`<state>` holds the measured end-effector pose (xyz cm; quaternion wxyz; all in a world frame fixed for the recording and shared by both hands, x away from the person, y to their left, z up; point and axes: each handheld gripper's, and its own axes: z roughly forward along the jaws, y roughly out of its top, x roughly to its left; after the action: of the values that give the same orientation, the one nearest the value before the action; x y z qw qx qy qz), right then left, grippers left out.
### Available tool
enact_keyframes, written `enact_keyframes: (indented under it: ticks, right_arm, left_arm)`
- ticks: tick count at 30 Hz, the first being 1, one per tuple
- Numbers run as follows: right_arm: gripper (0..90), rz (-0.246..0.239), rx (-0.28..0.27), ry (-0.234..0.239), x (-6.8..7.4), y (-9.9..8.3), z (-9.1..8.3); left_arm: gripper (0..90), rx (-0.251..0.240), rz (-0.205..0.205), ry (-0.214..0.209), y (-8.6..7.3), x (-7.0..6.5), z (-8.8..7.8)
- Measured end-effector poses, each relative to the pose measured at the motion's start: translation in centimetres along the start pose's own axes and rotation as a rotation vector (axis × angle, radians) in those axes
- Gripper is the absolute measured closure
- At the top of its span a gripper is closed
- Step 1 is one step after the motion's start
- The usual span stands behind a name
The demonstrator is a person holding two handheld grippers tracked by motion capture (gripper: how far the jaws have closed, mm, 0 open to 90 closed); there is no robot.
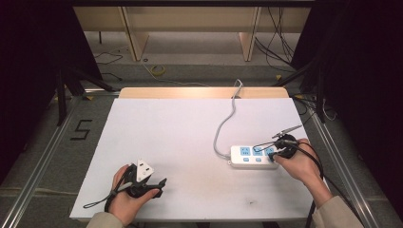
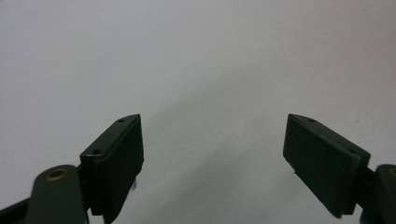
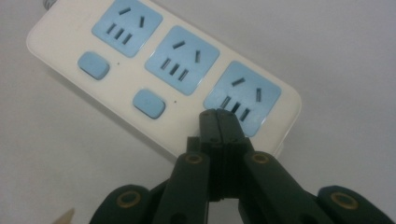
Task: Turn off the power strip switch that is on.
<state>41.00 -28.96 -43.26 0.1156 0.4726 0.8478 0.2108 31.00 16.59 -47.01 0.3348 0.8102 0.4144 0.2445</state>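
Three blue sockets, two switches on one power strip.

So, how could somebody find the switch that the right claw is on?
On the white table, find the power strip at the right. Two blue switches show along its near edge; the third, below the end socket farthest from the cord, lies under the shut right claw.
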Motion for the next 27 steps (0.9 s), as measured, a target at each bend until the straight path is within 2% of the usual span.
enact_keyframes:
  ticks: [1, 5, 12, 23, 27]
  right_arm:
    - [90.0, 0.001, 0.012, 0.009, 0.0, 0.0, -0.1]
    - [90.0, 0.0, 0.003, 0.02, 0.0, -0.1, -0.1]
    - [90.0, -0.012, -0.034, 0.048, 0.4, 0.0, -0.4]
    - [88.9, -0.029, -0.062, 0.081, 1.1, -0.2, -0.6]
    - [87.8, -0.039, -0.07, 0.11, 1.4, -0.3, -0.6]
  left_arm:
    - [20.1, 0.0, -0.001, 0.0, 0.0, 0.0, 0.0]
    - [20.1, 0.0, -0.001, -0.001, 0.0, 0.0, 0.0]
    - [20.1, 0.0, 0.001, -0.002, 0.0, 0.0, 0.0]
    - [20.1, 0.004, 0.008, -0.003, 0.0, -0.1, 0.0]
    - [20.1, 0.003, 0.005, -0.003, 0.0, -0.1, 0.0]
